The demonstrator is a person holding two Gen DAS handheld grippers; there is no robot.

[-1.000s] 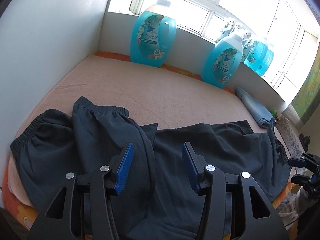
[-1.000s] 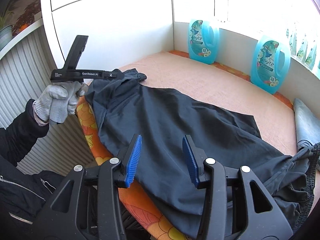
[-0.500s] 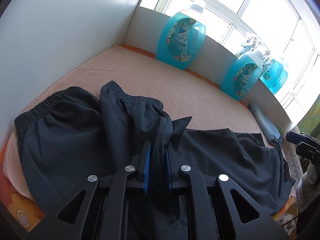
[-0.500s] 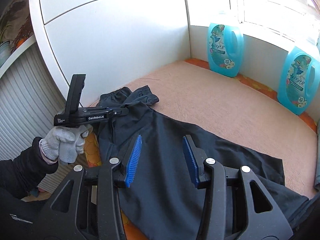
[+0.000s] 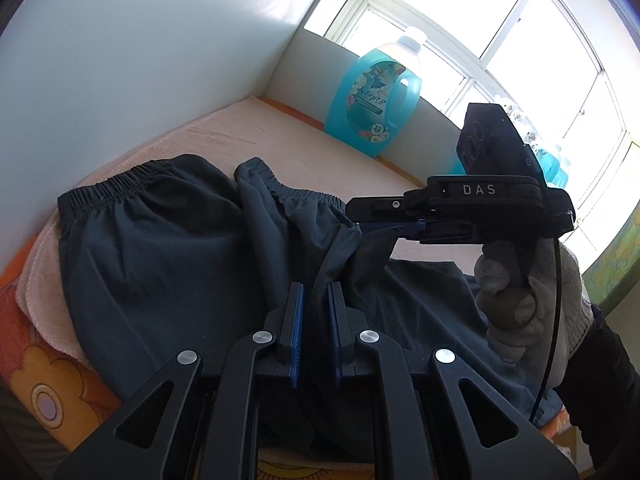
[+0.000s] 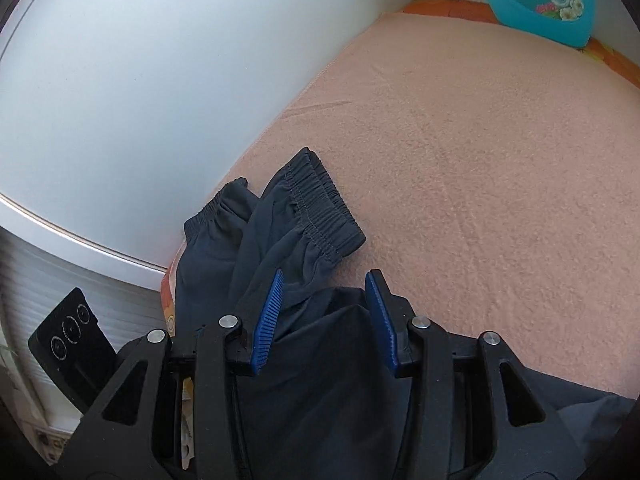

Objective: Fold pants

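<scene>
Pants (image 5: 168, 256) lie dark and rumpled on the peach towel (image 6: 480, 160), long axis running from the elastic cuffs (image 6: 320, 208) by the white wall (image 5: 120, 60) toward my right. My left gripper (image 5: 316, 320) is pinched on a raised ridge of fabric near the crotch. My right gripper (image 6: 324, 312) hangs just above the leg beside the far cuff, jaws apart, cloth below them but not squeezed. It is the nearer tool to that cuff, which lies straight ahead of its fingers. Writing: "DAS" on the right tool's body (image 5: 484, 190); "72" on the blue detergent bottle (image 5: 372, 100).
</scene>
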